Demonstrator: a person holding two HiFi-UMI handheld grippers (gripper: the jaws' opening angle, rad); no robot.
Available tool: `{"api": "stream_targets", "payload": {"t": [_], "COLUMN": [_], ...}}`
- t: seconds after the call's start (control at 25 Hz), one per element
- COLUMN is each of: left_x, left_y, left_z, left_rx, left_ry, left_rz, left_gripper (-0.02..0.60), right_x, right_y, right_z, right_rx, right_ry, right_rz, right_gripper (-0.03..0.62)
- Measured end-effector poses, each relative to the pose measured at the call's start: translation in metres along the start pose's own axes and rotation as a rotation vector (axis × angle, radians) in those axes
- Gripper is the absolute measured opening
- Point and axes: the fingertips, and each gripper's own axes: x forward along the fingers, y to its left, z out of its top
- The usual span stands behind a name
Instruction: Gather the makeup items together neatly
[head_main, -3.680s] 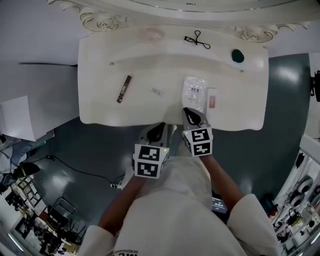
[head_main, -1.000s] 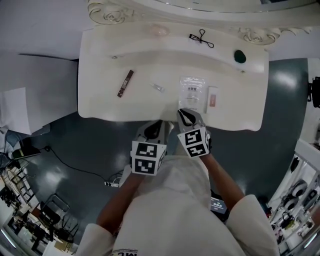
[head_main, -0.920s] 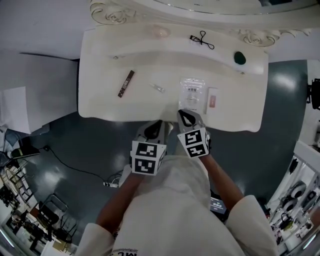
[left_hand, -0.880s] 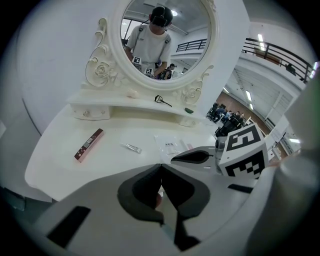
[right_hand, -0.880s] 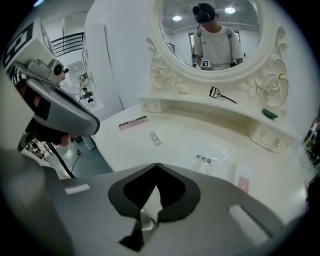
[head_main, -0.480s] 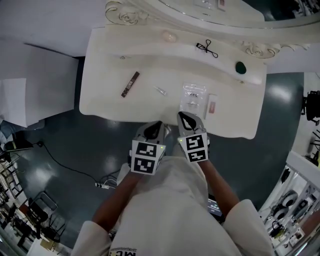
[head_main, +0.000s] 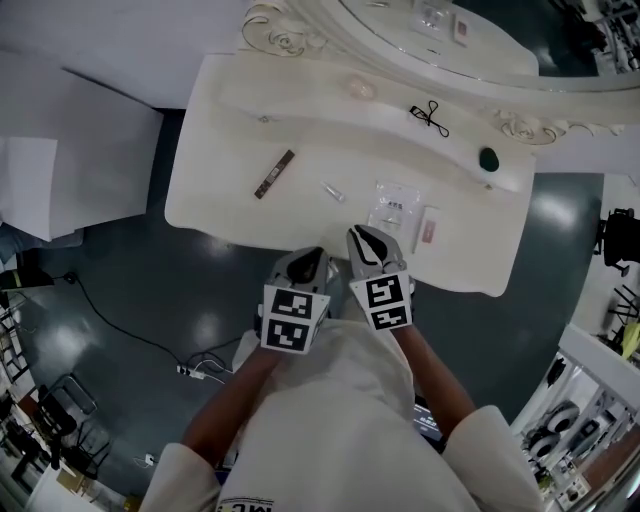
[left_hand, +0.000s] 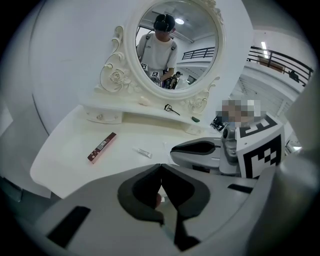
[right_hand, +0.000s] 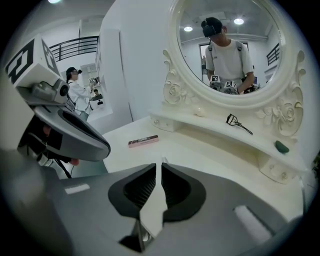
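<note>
At the near edge of the white dressing-table surface (head_main: 222, 172), the left gripper (head_main: 308, 262) and right gripper (head_main: 365, 243) hung with jaws closed on nothing. Just beyond lay a clear plastic packet (head_main: 394, 205) beside a pink-and-white flat case (head_main: 428, 230). A small clear tube (head_main: 333, 191) and slim dark-red box (head_main: 274, 174) sat apart to the left, and a black eyelash curler (head_main: 430, 117) lay on the far shelf (head_main: 310, 85). Gathering appeared barely begun; next, jaws would need to open over a stray.
</note>
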Motion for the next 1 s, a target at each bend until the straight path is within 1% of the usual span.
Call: {"api": "stream_targets", "payload": {"t": [0.2,0.44,0.64,0.76,1.0], "left_x": [-0.003,0.0,-0.001,0.002,0.005], "left_y": [0.011,0.021,0.028,0.03,0.04], "left_z": [0.002,0.001,-0.005,-0.01,-0.009], "left_rx": [-0.017,-0.044,-0.087,-0.108,-0.125], "left_ry": [-0.008,-0.014,-0.019,-0.007,-0.003], "left_rz": [0.01,0.022,0.035,0.036,0.043], "left_gripper": [0.011,0.01,0.011,0.009,0.011], "right_x": [0.009,0.022,0.031,0.038,0.051], "right_y": [0.007,0.005,0.004,0.004,0.002], "right_z": [0.009,0.017,0.024,0.026,0.028], "right_rx": [-0.02,-0.037,-0.032,-0.038,-0.05], "right_ry": [-0.001,0.001,-0.003,0.001,0.015], "right_rz": [0.018,0.024,0.031,0.042,0.051], "right_gripper": [0.012,0.028,0.055,0.072,0.074]}}
